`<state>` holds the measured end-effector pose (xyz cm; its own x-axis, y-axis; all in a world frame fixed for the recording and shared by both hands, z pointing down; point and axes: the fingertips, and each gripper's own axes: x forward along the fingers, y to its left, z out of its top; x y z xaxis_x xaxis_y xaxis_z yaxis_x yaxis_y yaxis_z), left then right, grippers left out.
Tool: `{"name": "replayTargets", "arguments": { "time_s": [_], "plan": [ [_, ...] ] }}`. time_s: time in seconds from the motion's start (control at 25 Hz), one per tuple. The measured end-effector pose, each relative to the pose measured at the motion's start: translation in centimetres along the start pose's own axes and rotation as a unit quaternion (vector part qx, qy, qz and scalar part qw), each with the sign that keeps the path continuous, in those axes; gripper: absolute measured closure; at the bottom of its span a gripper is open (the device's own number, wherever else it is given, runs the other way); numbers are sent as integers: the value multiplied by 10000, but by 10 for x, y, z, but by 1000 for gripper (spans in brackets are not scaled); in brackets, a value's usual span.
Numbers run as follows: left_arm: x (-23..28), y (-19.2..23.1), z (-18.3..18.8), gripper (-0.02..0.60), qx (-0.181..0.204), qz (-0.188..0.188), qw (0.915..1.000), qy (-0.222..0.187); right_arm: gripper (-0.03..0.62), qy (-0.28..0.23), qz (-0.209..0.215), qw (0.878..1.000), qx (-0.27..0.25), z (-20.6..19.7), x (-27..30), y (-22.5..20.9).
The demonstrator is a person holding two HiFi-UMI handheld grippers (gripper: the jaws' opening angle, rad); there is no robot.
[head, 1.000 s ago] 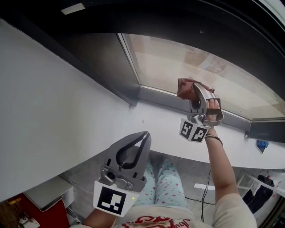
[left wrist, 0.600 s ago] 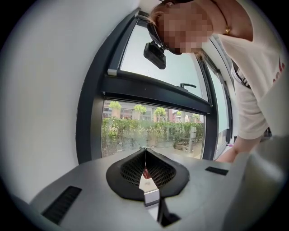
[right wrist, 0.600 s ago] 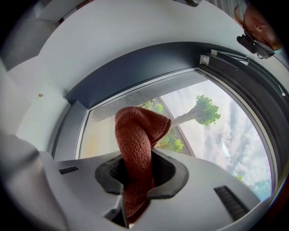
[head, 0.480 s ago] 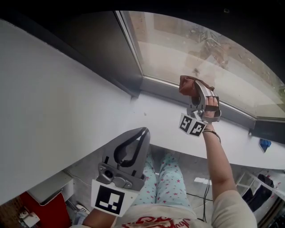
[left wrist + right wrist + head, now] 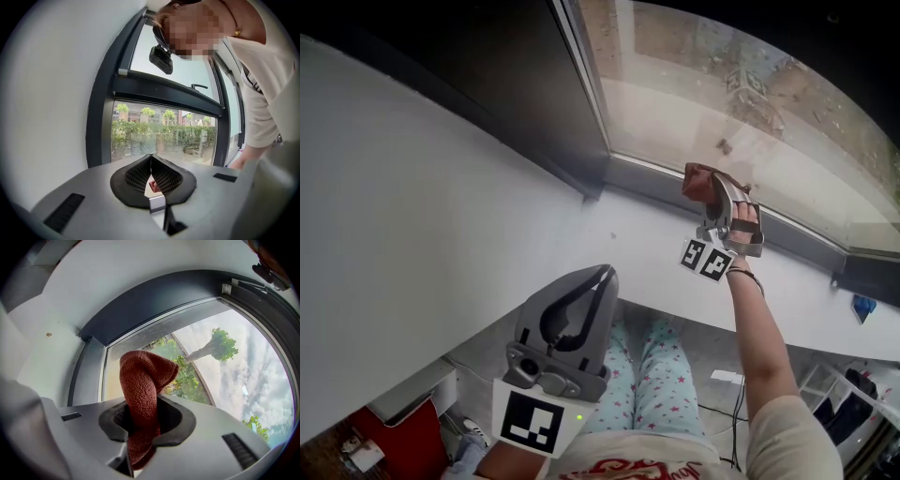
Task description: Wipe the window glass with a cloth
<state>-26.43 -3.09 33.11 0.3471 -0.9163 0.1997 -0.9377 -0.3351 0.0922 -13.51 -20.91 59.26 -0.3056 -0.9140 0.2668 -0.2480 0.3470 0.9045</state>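
R gripper (image 5: 712, 190) clamps cloth (image 5: 143, 385) – bunched end fwd to rub glass (image 5: 722, 94), near its bottom edge | L gripper (image 5: 602, 275) closed, empty – idle, low

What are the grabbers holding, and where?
The right gripper pinches the cloth near one end, the rest poking out. The left gripper is shut, empty.

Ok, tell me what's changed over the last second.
Only the head view tilted up, showing more window glass. The right gripper still clamps the red cloth near the glass's lower edge; the left gripper stays shut, empty, low beside the white wall.
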Motion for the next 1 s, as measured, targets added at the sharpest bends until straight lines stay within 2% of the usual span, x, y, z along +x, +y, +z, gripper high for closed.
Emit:
{"name": "replayTargets", "arguments": {
  "time_s": [0.36, 0.6, 0.8, 0.88, 1.0],
  "plan": [
    [-3, 7, -19, 560, -123, 44, 9998, 166, 499, 59, 236, 9997, -68, -7, 9, 29],
    [6, 11, -26, 560, -178, 8, 9996, 219, 499, 307, 606, 9976, 104, -14, 20, 59],
    [10, 18, -28, 560, -139, 19, 9997, 217, 499, 314, 997, 9945, -25, -17, 25, 72],
    [9, 17, -19, 560, -105, 44, 9999, 129, 500, 274, 1054, 9937, 265, -6, 19, 56],
    [3, 10, 4, 560, -112, 4, 9999, -52, 500, -167, 526, 9971, 518, 33, -8, -11]
  ]
}}
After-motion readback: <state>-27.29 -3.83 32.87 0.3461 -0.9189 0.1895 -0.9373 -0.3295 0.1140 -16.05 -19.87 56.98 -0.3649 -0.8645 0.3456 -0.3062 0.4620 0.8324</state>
